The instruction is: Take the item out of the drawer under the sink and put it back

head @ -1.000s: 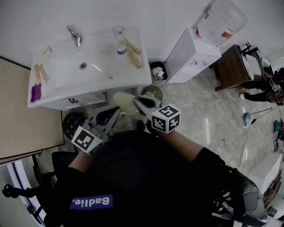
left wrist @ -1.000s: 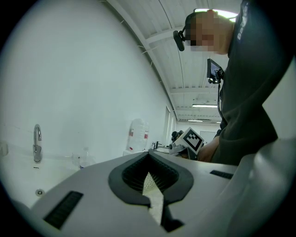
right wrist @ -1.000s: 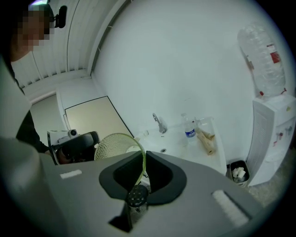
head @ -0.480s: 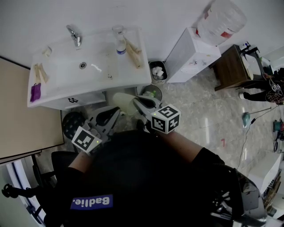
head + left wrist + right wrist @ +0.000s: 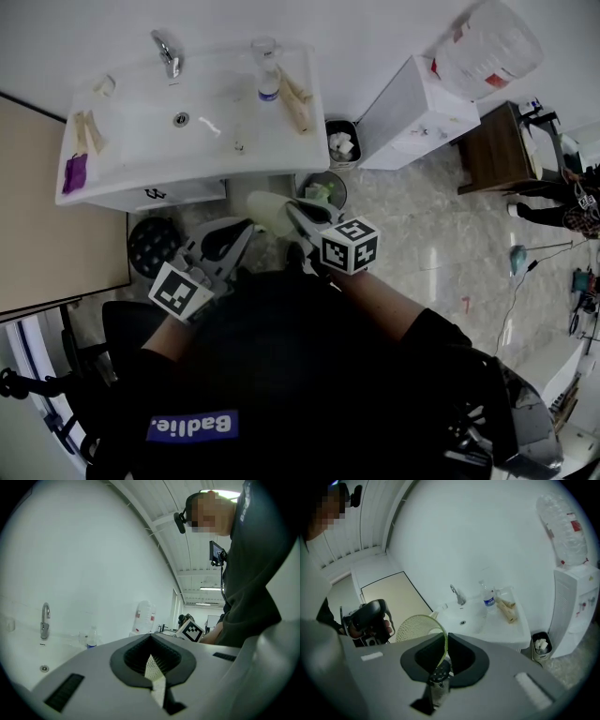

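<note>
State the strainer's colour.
The strainer is pale yellow-green, clearest in the right gripper view.

The only words I can read are "Badlie.", white on a blue patch (image 5: 192, 427) on my black top (image 5: 309, 375). My left gripper (image 5: 242, 230) and right gripper (image 5: 292, 214) carry cubes with square black-and-white markers but no letters. The blue label on the bottle (image 5: 268, 86) is too small to read.

Glossy white sink (image 5: 272, 150), shiny metal faucet (image 5: 167, 52), seemingly plastic colander (image 5: 415, 627).
</note>
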A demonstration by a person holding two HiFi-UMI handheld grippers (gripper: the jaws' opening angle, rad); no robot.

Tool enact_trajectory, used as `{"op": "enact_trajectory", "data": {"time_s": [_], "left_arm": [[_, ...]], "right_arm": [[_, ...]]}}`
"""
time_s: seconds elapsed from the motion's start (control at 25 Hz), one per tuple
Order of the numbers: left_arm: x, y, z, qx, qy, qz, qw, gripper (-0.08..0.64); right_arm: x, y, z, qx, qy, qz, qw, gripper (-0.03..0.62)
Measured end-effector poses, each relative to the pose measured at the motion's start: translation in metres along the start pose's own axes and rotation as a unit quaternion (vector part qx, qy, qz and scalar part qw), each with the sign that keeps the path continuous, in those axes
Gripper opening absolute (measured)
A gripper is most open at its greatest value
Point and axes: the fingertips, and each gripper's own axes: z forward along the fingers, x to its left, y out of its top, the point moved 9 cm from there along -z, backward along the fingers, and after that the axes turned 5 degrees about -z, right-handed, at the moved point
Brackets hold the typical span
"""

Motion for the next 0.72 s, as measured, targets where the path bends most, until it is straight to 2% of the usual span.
{"op": "enact_trajectory", "data": {"time_s": [0.72], "left_arm": [[0.003,-0.005,-0.027,0.011,0.070,0.012,0.9974,-0.008]], "right_arm": [[-0.062,-0.069,0.055,0.088,-0.023,0.037,0.995,0.023]]}}
